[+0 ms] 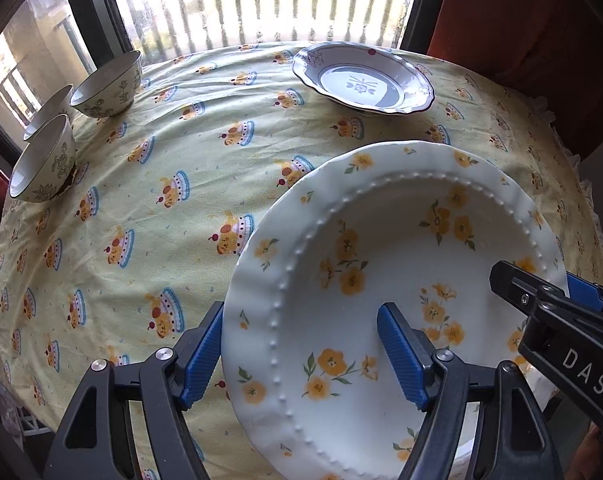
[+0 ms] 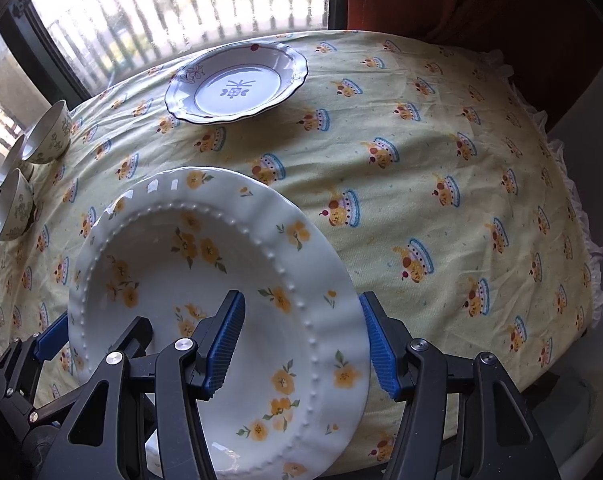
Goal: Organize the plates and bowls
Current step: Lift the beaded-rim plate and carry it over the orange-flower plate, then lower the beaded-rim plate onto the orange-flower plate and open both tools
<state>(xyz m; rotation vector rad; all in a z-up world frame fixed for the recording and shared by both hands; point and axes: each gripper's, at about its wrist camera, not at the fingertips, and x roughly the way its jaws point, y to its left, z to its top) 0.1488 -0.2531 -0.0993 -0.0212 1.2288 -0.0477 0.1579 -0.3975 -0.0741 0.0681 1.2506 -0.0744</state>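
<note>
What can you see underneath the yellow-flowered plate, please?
Below the yellow-flowered plate, gripped by both grippers, only the cake-print tablecloth shows around it; the patch directly beneath it is covered.

The counter [image 1: 149, 200] lies bare across its middle, open between the bowls [image 1: 101, 86] crowding the left edge by the window and the blue plate [image 1: 363, 80] standing at the far side.

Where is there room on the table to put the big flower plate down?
The widest bare tablecloth lies in the middle, between the three bowls at the left edge and the blue-rimmed plate by the window. The right side beyond that plate is also free. The bowls' corner is crowded.
</note>
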